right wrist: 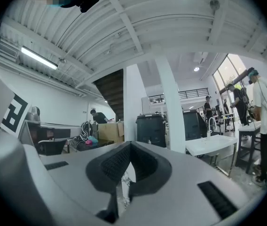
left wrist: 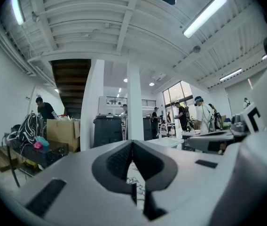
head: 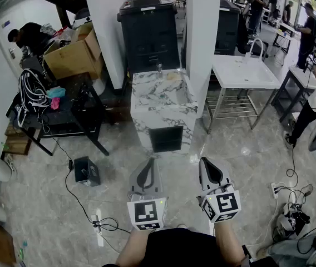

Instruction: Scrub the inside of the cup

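I read left claw and right claw fully closed, empty. Only head view shows the black box.

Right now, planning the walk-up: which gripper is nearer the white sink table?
Right. The right gripper is below and left of the sink table in the head view; the left gripper sits farther left, facing the marble counter. Both are well short of it.
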